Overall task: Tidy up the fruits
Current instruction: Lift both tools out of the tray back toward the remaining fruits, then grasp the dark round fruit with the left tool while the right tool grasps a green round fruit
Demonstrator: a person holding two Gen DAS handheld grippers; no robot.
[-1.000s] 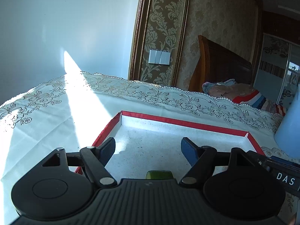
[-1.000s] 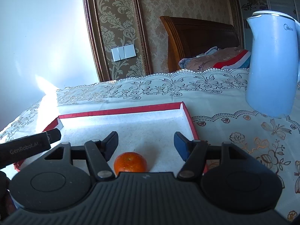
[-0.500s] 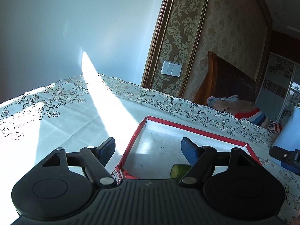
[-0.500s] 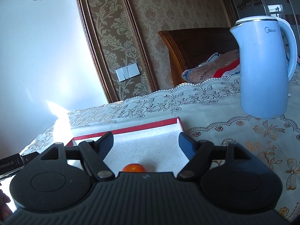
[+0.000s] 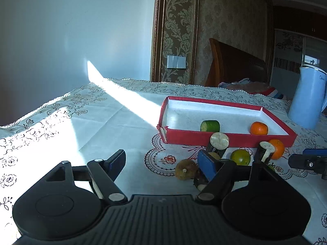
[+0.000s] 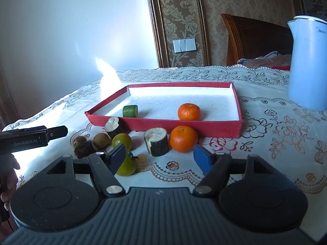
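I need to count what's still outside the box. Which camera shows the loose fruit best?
The right wrist view: the loose fruit lies spread out before the box. In the left wrist view the same pile is partly hidden behind the left gripper's finger.

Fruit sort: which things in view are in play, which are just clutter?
In play: red tray; inside it, orange and green chunk; in front, orange, green citrus, kiwi, cut dark chunks.
Clutter: blue kettle, lace tablecloth.
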